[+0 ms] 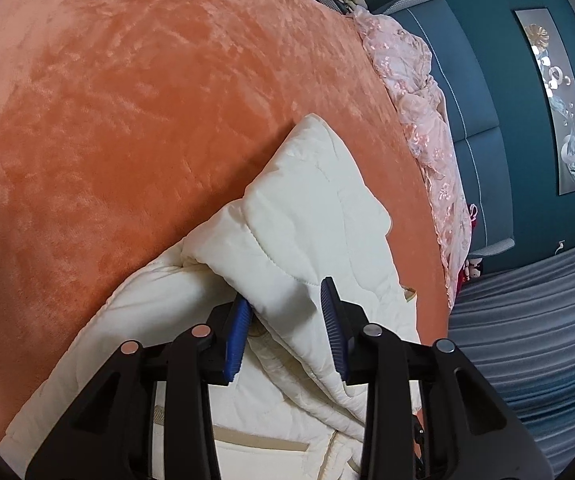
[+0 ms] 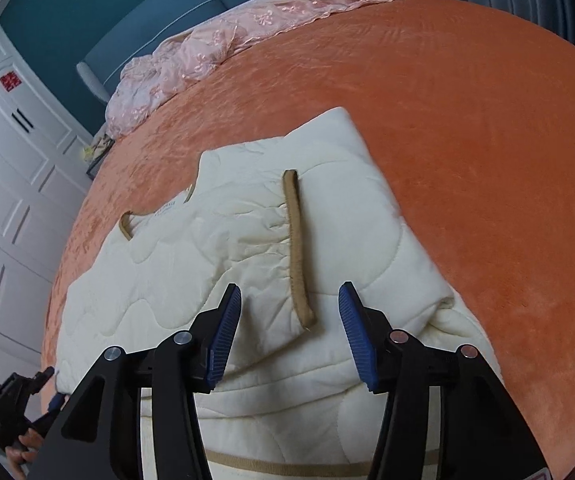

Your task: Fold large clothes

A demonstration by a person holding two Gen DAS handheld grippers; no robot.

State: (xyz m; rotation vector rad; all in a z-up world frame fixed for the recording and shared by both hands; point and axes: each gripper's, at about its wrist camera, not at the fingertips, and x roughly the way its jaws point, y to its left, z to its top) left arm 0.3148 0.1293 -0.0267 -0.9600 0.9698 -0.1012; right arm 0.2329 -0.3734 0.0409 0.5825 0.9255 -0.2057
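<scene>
We see a cream quilted jacket (image 2: 247,256) with tan trim lying partly folded on a bed covered by an orange plush blanket (image 2: 487,140), with a pink lace bedspread (image 2: 215,52) bunched along the headboard side. Our left gripper (image 1: 285,330) hovers at a raised fold of the jacket, its blue-padded jaws apart with the fold between them but not pinched. Our right gripper (image 2: 289,334) hangs over the jacket's tan-edged cuff (image 2: 297,248), jaws wide apart and holding nothing.
</scene>
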